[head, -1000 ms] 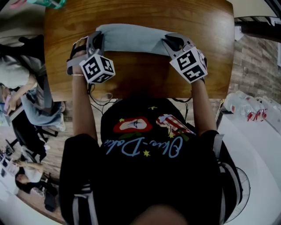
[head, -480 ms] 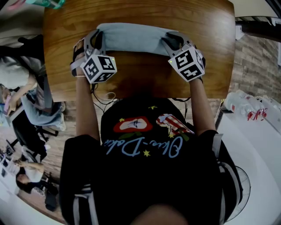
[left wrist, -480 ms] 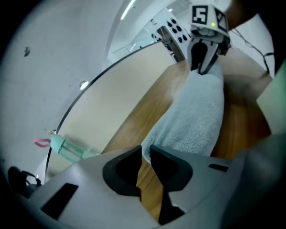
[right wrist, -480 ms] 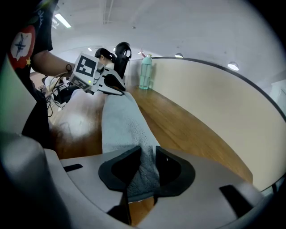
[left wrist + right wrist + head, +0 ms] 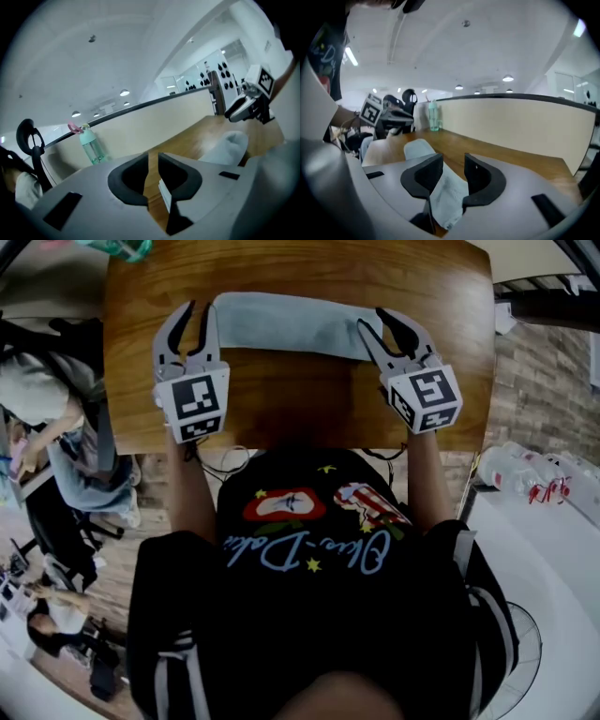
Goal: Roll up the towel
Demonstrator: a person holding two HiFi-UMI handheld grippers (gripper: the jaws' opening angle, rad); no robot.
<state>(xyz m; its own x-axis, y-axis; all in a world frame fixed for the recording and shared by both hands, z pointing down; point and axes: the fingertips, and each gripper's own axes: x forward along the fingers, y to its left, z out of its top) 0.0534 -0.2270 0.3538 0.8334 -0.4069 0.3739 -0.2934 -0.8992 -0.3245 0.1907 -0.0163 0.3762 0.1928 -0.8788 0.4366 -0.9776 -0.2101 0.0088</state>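
Grey towel (image 5: pixel 281 322) is seen lying as a long roll across the upper middle of the table (image 5: pixel 300 409). A moment ago both of its ends were pressed down by the tools. Now both tools have been lifted off it, and their jaws have just been opened. The left tool (image 5: pixel 202 313) is held a little way open by the roll's left end, and only bare table is seen between its jaws. The right tool (image 5: pixel 370 317) is held wide open over the right end. Towel is seen in its gap but is not squeezed. So the rolling looks done, or nearly done. A green bottle (image 5: pixel 92 146) is stood at the table's upper left corner. What is in it cannot be told.
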